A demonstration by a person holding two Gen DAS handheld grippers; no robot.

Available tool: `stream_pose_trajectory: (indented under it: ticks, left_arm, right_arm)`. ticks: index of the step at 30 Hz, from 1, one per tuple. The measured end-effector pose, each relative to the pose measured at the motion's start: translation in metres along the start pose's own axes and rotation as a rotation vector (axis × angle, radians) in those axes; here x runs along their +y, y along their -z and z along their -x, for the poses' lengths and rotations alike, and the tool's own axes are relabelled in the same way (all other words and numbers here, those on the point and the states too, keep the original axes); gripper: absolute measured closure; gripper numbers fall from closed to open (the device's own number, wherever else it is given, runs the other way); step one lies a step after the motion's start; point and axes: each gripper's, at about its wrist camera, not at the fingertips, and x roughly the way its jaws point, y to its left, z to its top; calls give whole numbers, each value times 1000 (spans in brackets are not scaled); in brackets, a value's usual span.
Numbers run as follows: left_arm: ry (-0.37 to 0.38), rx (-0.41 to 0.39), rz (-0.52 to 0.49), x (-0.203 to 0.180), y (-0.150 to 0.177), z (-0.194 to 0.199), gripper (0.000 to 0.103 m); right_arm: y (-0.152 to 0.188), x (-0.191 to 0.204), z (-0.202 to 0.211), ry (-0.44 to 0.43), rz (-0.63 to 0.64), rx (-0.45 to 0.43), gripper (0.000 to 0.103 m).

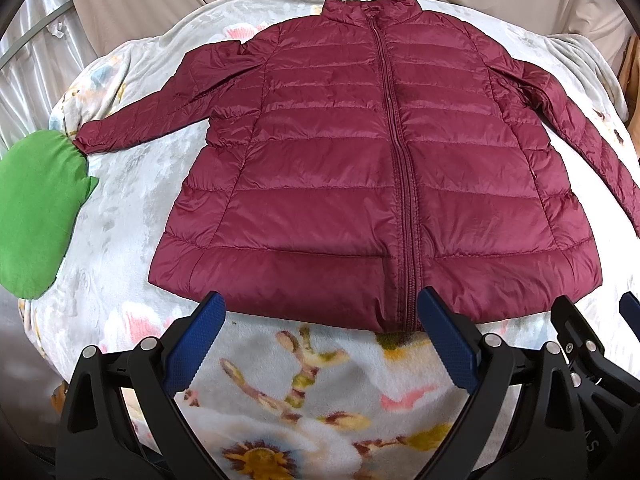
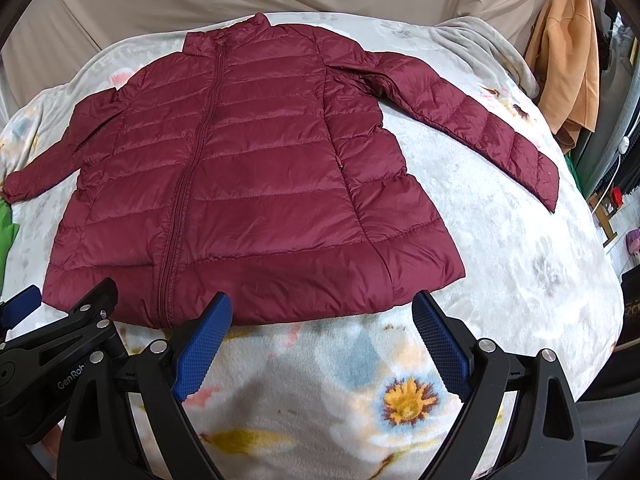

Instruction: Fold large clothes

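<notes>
Both tongs hang just short of the hem with nothing between their pads: the left gripper [image 1: 320,320] stands spread wide in front of the zip's lower end, and the right gripper [image 2: 322,320] is equally spread, close beside it and facing the hem's right half. The maroon puffer jacket [image 1: 360,152] lies face up and zipped on the floral blanket [image 1: 304,392], its body straight ahead of both tongs, its collar at the far end, and its sleeves thrown out to either side. The left sleeve [image 1: 144,112] ends touching or just beside a green cloth [image 1: 36,208] far off to the left, while the right sleeve [image 2: 472,120] runs away to the right. Several things look likely to spoil a fold from here. That shell seems slick and puffy, so a shallow pinch could slide off, or a fold could spring open again. The plush blanket beneath is soft, and pads driven low might catch its pile along with the hem and drag it up. A sweep for the left cuff could snag the green cloth. With the tongs so close together, they could also knock each other.
</notes>
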Motion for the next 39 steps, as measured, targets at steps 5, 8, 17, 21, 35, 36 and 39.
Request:
stream_pose_trajectory:
  ticks: [5, 8, 17, 21, 35, 36, 39]
  left_arm:
    - [-1, 0, 1, 0, 0, 0, 9]
    - [0, 0, 0, 0, 0, 0, 9]
    - [-4, 9, 3, 1, -2, -4, 9]
    - [-3, 26, 12, 2, -5, -9, 9]
    - [-23, 18, 23, -13, -48, -31, 9]
    - [-35, 13, 25, -15, -51, -32, 9]
    - [-60, 8, 27, -24, -58, -35, 9]
  right_arm:
    - [1, 0, 0, 0, 0, 0, 12]
    - [0, 0, 0, 0, 0, 0, 12]
    - [0, -1, -5, -7, 2, 6, 12]
    - [-4, -9, -14, -43, -6, 17, 13]
    - [-85, -271, -108, -34, -590, -33, 13]
    - [-89, -293, -114, -19, -642, -51, 13]
    - [-99, -353, -129, 54, -757, -104, 13]
